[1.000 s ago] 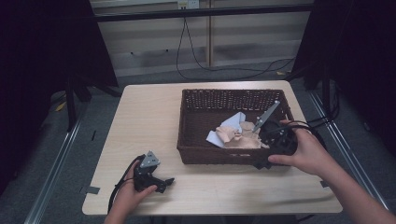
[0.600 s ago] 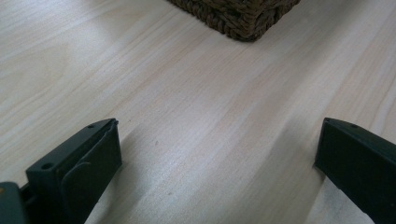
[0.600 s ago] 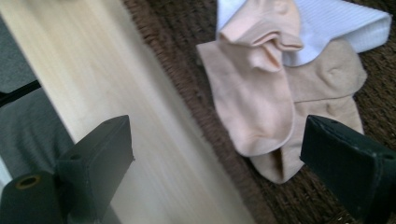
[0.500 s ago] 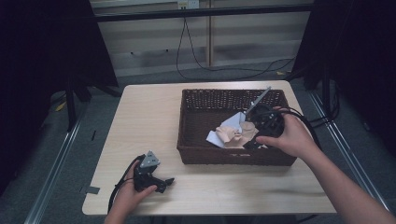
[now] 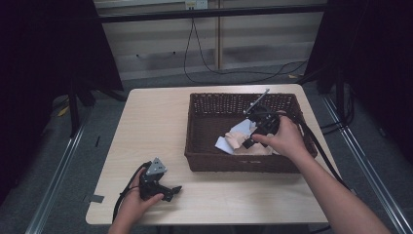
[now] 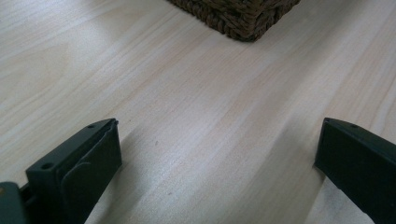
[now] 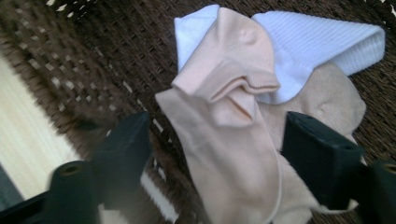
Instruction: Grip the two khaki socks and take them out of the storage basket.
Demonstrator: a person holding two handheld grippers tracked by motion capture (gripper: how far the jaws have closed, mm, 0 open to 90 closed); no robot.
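— Peach sock (image 7: 224, 140) lies in the wicker basket (image 5: 204, 122), between the right tongs (image 7: 215, 140), which have just been narrowing but aren't pinching yet.

— They may snag the white sock (image 7: 322, 42) too. Left tongs (image 6: 217, 158) rest spread on the counter (image 5: 156, 126).

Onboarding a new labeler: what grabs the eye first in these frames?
The dark wicker basket on the right half of the pale wooden table, with a small pile of socks inside: a peach sock over a white sock. The right gripper is down in the basket, its fingers closing either side of the peach sock; the left gripper rests open at the near-left edge.
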